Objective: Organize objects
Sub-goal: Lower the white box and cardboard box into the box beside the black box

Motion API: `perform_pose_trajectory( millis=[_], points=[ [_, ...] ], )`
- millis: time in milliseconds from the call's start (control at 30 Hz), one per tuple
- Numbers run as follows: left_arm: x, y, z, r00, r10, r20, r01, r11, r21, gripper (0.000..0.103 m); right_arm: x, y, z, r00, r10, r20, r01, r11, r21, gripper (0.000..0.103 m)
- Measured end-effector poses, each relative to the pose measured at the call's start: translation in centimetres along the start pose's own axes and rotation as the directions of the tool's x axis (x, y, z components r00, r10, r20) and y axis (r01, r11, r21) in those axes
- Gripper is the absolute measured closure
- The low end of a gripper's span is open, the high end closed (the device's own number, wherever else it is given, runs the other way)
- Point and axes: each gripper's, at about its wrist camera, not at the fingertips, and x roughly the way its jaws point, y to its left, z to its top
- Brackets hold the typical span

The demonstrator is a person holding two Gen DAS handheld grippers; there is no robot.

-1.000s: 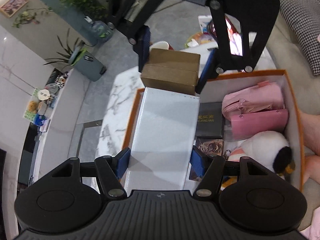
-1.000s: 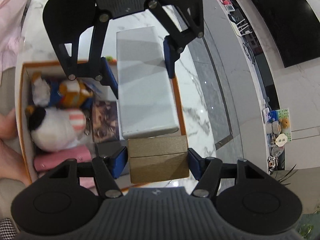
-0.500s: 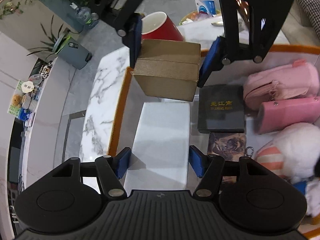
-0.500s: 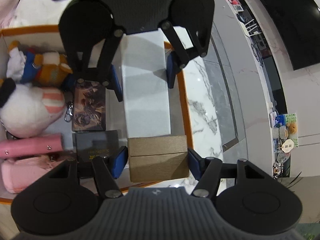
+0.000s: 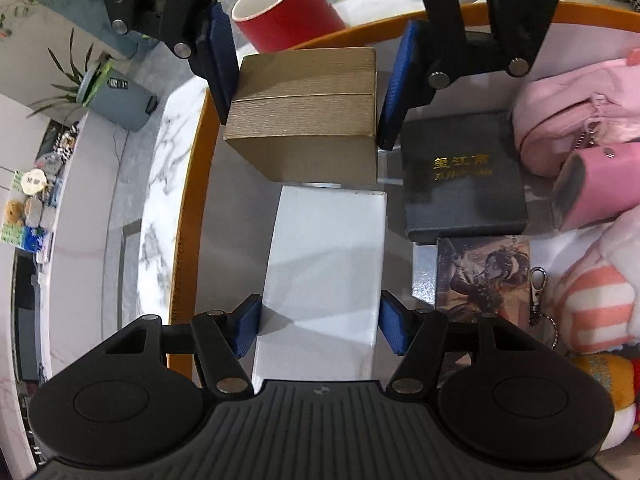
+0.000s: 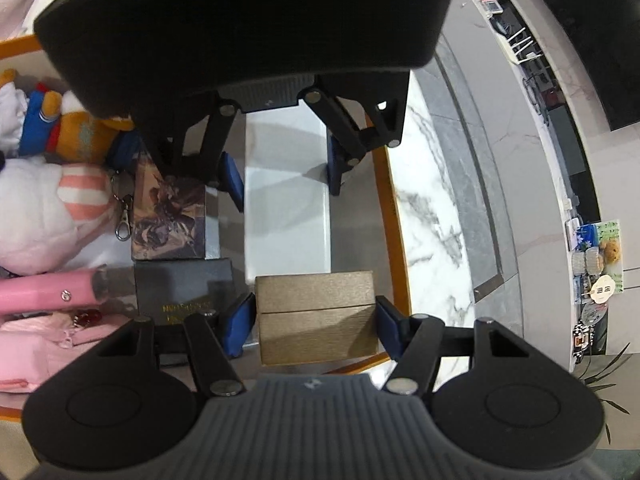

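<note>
A long white box (image 5: 326,280) lies inside the orange-rimmed storage box (image 5: 192,184), between the blue pads of my left gripper (image 5: 320,326), which is shut on it. A gold-brown box (image 5: 304,120) sits at its far end, held between the pads of my right gripper (image 5: 308,80). In the right wrist view my right gripper (image 6: 316,324) is shut on the gold-brown box (image 6: 316,316), with the white box (image 6: 286,208) and my left gripper (image 6: 282,168) beyond it. Both boxes are low in the storage box, along its wall.
Inside the storage box are a black box with gold letters (image 5: 464,180), a picture card (image 5: 484,276), pink pouches (image 5: 580,136) and plush toys (image 5: 596,300). A red mug (image 5: 284,8) stands outside on the marble table (image 5: 160,184).
Both grippers have lowered into the storage box with their boxes. The white box and the gold-brown box now sit end to end along the orange wall.
</note>
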Motion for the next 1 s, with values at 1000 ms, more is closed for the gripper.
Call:
perform_pose_trajectory(
  millis=[1000],
  points=[
    [0.4, 0.5, -0.8, 0.999, -0.026, -0.046, 0.023, 0.997, -0.077, 0.037, 4.7, 0.4, -0.4, 0.997, 0.025, -0.072, -0.034, 0.991, -0.127, 0.038]
  ],
)
